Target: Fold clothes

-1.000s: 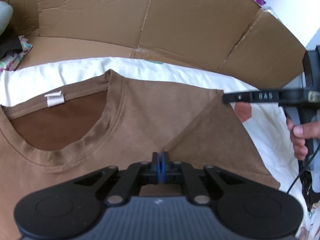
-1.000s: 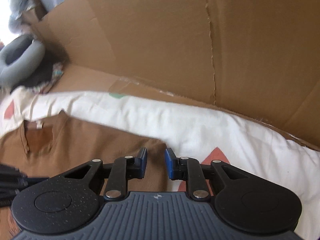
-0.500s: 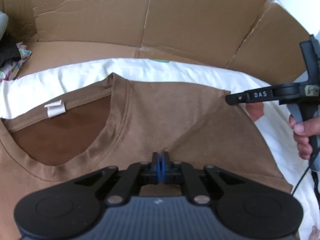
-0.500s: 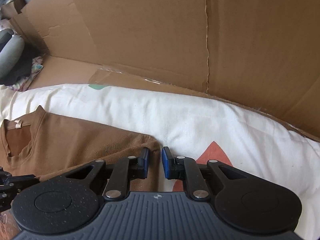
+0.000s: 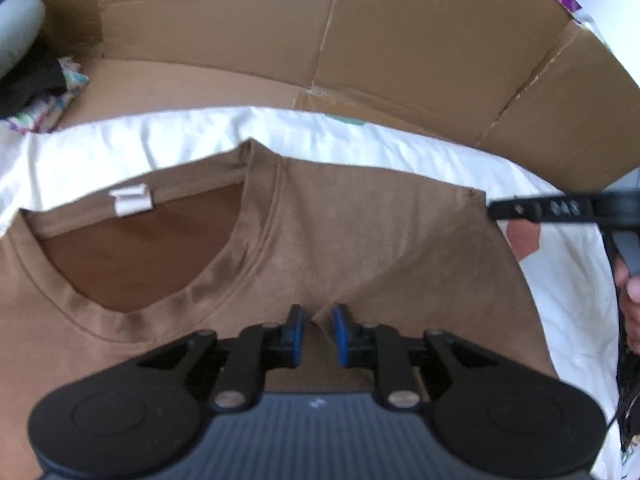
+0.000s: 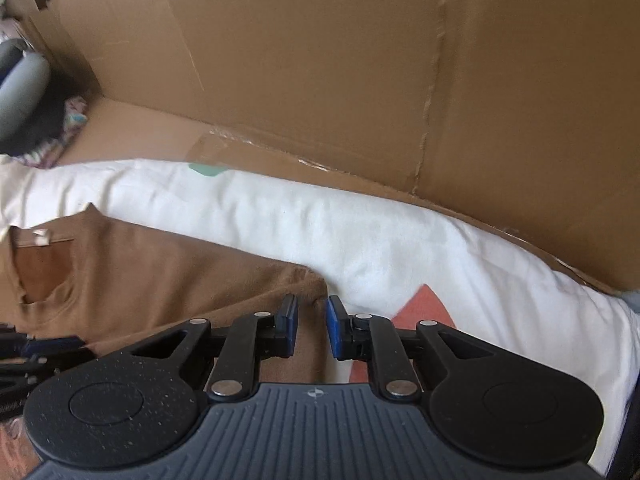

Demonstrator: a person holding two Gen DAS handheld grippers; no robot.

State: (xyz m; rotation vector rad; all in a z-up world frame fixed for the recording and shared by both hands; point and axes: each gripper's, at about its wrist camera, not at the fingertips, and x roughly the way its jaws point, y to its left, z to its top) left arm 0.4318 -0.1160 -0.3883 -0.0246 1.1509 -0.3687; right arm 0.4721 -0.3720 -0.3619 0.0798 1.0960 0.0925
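A brown T-shirt [image 5: 360, 240] lies flat on a white sheet [image 5: 160, 140], neck opening and white label [image 5: 132, 202] toward the far left. Its sleeve on the right is folded in over the body. My left gripper [image 5: 319, 328] hovers over the fold's crease, and its jaws are opening. A small ridge of cloth stands between the blue pads, which no longer press on it. My right gripper [image 6: 311, 324] sits at the shirt's [image 6: 160, 280] far right shoulder corner, jaws slightly apart, with the cloth edge lying under the gap. One of its fingers [image 5: 520, 210] shows in the left wrist view.
Cardboard walls [image 6: 320, 60] rise close behind the sheet and curve round on the right. A grey cushion [image 6: 20, 80] and a heap of dark and patterned cloth [image 5: 36, 88] lie at the far left. A hand [image 5: 630, 304] grips the right tool's handle. Red shapes [image 6: 424, 304] mark the sheet.
The left jaws, earlier pinched shut on the crease, have parted and let the cloth go. The right jaws narrowed a little and stay at the shoulder corner.
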